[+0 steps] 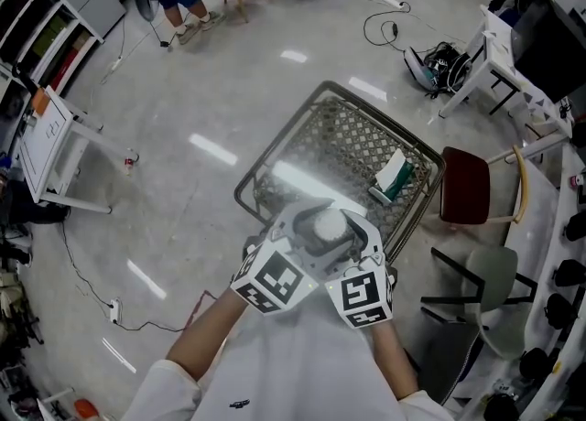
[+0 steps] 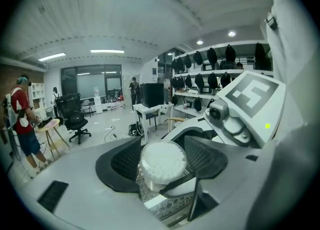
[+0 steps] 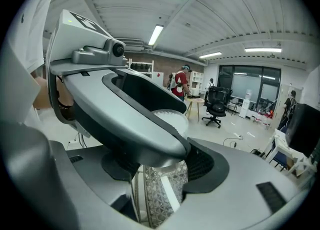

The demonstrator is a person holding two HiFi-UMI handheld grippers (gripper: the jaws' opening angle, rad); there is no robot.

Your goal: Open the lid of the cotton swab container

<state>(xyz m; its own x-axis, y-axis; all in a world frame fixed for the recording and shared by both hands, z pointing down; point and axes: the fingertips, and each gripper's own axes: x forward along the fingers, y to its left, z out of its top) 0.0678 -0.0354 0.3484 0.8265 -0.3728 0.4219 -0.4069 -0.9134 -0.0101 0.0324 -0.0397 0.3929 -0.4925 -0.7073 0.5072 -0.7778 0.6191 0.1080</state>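
Right gripper (image 3: pixel 161 166) is clamped on the round clear plastic cotton swab container (image 2: pixel 162 159); left gripper (image 2: pixel 161 170) jaws stand apart either side of its white top. Close squarely on the lid rim and lift straight. Stay over the grey wire-mesh basket (image 1: pixel 366 149) below.

Head view overhead, gripper views share container (image 2: pixel 161 161)

right gripper (image 3: pixel 162 165) clamping cotton swab container (image 3: pixel 173 119), left gripper (image 3: pixel 125 116) across it
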